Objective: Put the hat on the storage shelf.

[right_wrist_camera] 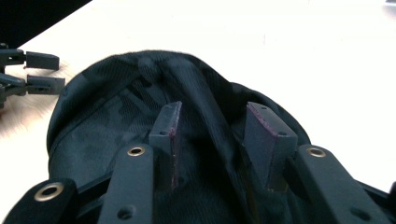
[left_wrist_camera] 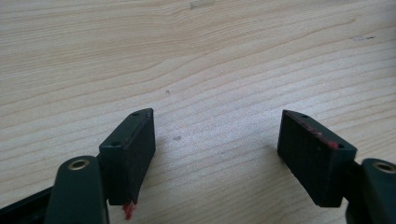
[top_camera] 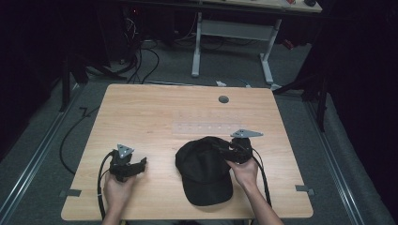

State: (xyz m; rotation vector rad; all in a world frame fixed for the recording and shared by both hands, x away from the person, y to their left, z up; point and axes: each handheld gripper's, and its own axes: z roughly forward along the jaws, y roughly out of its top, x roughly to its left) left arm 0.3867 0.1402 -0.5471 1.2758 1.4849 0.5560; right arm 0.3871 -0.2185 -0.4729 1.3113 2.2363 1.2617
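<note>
Wooden table (top_camera: 141, 108) mostly bare, black cap (top_camera: 204, 171) near front edge, right gripper (right_wrist_camera: 212, 140) half-open over its fold, left gripper (left_wrist_camera: 217, 154) wide, empty.

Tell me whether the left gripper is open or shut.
Open. The left gripper has its jaws spread wide over bare table, with nothing between them.

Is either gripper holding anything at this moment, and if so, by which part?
The left gripper holds nothing, jaws open over the table. The right gripper straddles a fold in the black cap crown; a firm pinch cannot be told.
</note>
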